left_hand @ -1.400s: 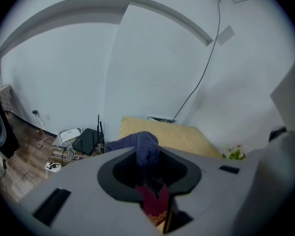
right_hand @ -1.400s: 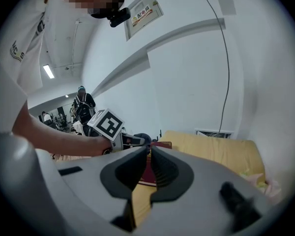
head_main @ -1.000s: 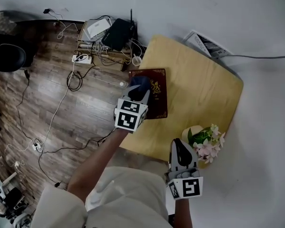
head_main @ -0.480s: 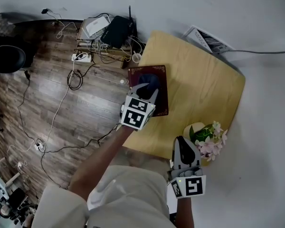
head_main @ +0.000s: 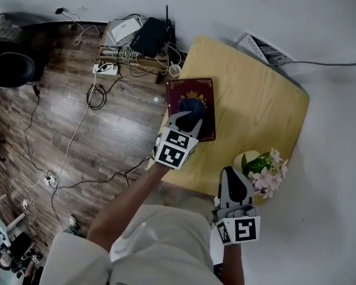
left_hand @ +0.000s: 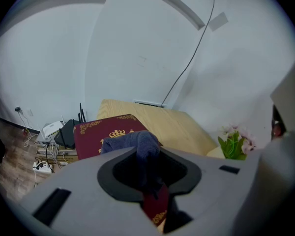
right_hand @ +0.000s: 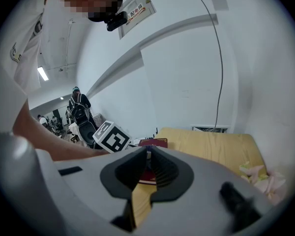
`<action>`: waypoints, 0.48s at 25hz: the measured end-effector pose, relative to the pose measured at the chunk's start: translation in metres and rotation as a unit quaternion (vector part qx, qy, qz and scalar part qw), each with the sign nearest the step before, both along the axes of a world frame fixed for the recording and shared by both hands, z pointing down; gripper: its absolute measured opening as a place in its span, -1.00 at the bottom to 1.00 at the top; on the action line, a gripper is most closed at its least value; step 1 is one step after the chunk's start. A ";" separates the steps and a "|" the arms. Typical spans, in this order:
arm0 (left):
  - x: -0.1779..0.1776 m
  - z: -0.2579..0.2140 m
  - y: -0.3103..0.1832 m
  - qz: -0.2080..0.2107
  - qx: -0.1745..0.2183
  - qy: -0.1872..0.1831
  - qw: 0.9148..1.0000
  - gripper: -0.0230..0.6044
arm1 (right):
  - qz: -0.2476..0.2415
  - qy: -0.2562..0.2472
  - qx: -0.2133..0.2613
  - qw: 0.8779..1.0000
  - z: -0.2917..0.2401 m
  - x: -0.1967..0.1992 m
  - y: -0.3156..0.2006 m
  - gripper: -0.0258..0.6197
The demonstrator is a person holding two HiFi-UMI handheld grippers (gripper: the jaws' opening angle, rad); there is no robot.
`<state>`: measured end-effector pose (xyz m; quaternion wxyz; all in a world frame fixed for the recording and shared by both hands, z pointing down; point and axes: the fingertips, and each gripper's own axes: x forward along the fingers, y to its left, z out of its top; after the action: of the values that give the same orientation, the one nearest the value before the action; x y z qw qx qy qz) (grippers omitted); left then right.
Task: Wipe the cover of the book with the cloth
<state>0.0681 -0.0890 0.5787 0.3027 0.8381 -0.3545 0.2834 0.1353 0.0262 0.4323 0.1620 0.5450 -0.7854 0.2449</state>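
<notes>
A dark red book (head_main: 202, 91) with gold ornament lies near the left edge of the yellow wooden table (head_main: 255, 111). On the middle of its cover rests a dark blue cloth (head_main: 192, 107), and my left gripper (head_main: 188, 119) is shut on it. In the left gripper view the cloth (left_hand: 137, 142) bunches between the jaws above the book (left_hand: 96, 132). My right gripper (head_main: 234, 186) hangs at the table's near edge with its jaws together and nothing in them. In the right gripper view the book (right_hand: 152, 142) lies far ahead of it.
A pot of pink flowers (head_main: 264, 171) stands at the table's near corner, close to my right gripper. A printed sheet (head_main: 264, 49) lies past the far edge. A router, power strip and tangled cables (head_main: 136, 37) crowd the wooden floor on the left.
My left gripper has carried the cloth from the book's left edge to the middle of the cover. The right gripper has stayed by the flowers.
</notes>
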 end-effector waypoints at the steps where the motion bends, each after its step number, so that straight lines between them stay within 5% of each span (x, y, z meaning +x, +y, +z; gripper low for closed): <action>1: -0.002 0.000 0.004 0.001 -0.001 0.001 1.000 -0.59 | 0.000 0.000 0.000 1.000 0.000 -0.002 0.001 -0.79; 12: -0.027 0.000 0.056 0.014 -0.009 0.004 1.000 -0.59 | -0.011 0.000 0.006 1.000 -0.002 -0.026 0.008 -0.79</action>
<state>0.0410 -0.0328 0.5788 0.3077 0.8413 -0.3390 0.2874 0.1097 0.0338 0.4299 0.1611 0.5375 -0.7926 0.2386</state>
